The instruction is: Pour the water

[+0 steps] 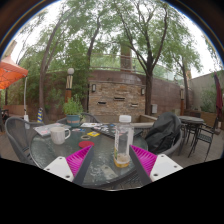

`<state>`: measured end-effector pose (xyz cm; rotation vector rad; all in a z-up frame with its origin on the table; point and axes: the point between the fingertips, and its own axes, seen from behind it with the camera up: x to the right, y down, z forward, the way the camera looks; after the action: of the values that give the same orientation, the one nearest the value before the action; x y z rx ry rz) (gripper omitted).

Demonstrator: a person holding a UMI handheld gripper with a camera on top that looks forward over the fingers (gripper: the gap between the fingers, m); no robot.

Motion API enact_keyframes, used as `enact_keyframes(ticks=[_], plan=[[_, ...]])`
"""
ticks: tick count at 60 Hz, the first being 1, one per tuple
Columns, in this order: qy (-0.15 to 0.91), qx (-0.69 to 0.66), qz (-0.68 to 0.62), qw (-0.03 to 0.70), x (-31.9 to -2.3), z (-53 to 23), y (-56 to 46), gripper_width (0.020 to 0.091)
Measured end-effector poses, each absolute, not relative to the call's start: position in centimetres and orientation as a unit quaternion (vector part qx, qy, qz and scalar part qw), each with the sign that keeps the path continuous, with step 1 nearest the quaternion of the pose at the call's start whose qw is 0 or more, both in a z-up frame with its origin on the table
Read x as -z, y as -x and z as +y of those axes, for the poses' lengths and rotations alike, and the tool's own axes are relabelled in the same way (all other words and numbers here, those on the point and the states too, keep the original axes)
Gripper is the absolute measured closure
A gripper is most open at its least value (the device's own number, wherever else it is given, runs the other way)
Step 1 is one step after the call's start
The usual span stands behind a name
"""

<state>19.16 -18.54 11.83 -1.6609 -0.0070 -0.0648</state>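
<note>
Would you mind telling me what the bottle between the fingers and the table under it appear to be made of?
The bottle looks like clear plastic: the background shows through its upper body, amber liquid sits at the bottom, and it has a white cap. The table seems to be glass, since its round top is glossy and reflects the trees. The claw is open, the bottle standing between its fingers with gaps.

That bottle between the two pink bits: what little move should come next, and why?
Probably ease the hand-held gripper forward a touch and close it. The bottle stands upright on the glass table, between the open fingers, not yet gripped. Nothing can be poured toward the white cup until it is held.
</note>
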Motion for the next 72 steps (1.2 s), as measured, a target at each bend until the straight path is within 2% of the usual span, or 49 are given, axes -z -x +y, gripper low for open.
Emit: enact_keyframes(ticks=[16,29,31,32,34,35,48,56,60,67,72], plan=[[0.736,0.038,-0.004,0.676,-10.0,-9.9,-23.3,0.0280],[0.731,0.028,0.008,0.682,-10.2,-5.1,-24.6,0.0281],[0.731,0.021,0.008,0.682,-10.1,-4.8,-24.4,0.0319],[0.733,0.019,0.010,0.680,-9.9,-4.7,-24.4,0.0370],[0.741,0.022,0.015,0.672,-9.3,-4.4,-24.7,0.0533],[0.744,0.019,0.020,0.668,-8.2,-3.6,-24.7,0.0567],[0.735,0.055,0.046,0.674,-8.6,-3.6,-24.6,0.0585],[0.753,0.075,0.032,0.653,-8.5,-3.5,-24.1,0.0663],[0.755,0.119,0.006,0.645,-9.5,-3.2,-24.2,0.0688],[0.738,0.213,-0.099,0.632,-13.9,-1.8,-22.1,0.0689],[0.703,0.299,-0.186,0.618,-18.1,0.1,-18.8,0.0689]])
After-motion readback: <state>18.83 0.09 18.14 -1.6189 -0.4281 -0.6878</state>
